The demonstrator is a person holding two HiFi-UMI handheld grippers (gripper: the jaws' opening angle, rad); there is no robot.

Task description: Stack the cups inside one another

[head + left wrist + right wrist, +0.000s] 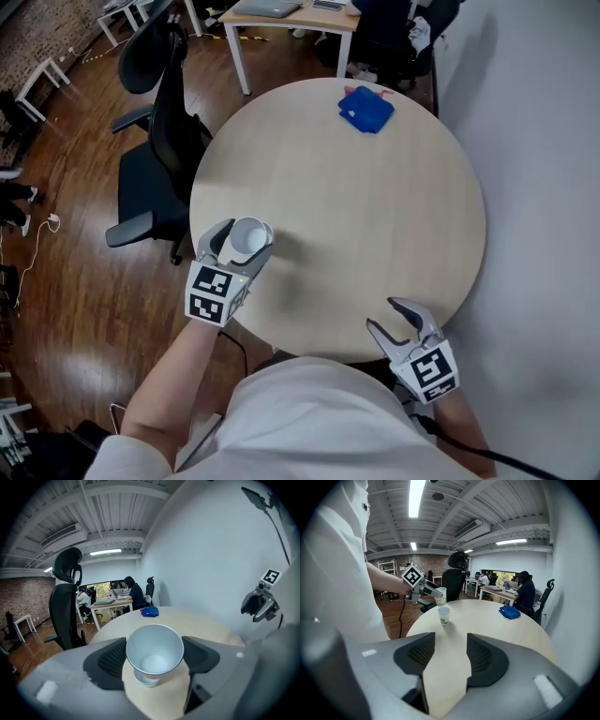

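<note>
Left claw is clamped on a white cup, holding it in the air just above a second cup standing near the edge of the bench. Right claw hangs wide open with nothing in it.

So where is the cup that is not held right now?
In the right gripper view the free cup stands on the round table near its left edge, just below the second cup, which the left tongs hold.
</note>
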